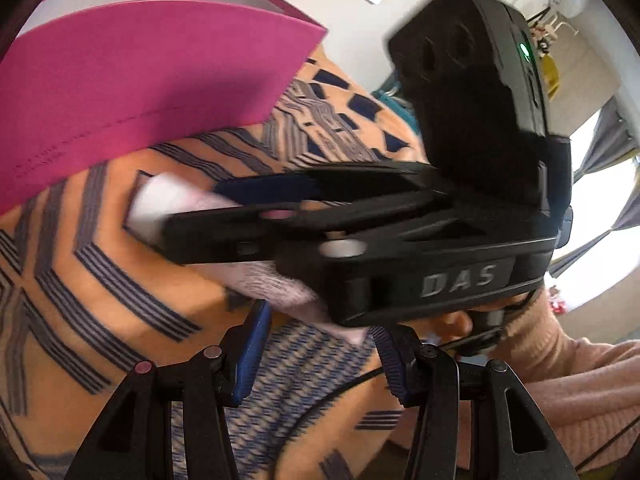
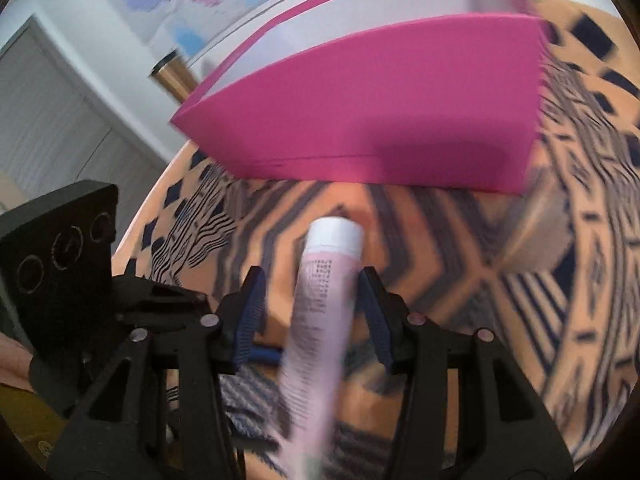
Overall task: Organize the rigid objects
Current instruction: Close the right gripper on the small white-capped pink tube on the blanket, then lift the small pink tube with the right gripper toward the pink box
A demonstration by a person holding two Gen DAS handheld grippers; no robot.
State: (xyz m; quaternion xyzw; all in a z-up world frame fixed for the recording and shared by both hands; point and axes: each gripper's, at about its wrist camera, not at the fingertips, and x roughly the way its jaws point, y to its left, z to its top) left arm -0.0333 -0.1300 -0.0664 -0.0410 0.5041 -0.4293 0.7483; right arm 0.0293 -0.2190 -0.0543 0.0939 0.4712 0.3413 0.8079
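Observation:
A pale pink tube with a white cap (image 2: 326, 280) lies between the fingers of my right gripper (image 2: 316, 308), cap pointing toward a magenta box (image 2: 360, 120) with a white inside. The jaws stand apart, with a gap on the left side of the tube. In the left wrist view the right gripper's body (image 1: 400, 256) crosses in front, with the same tube (image 1: 172, 204) under it. My left gripper (image 1: 320, 352) is open and empty, just behind the tube's tail. The magenta box (image 1: 140, 80) is at the upper left.
Everything rests on an orange cloth with dark blue geometric stripes (image 2: 560, 280). A gold cylinder (image 2: 172, 74) stands behind the box near a wall with a colourful map. A person's pink sleeve (image 1: 568, 368) is at the right.

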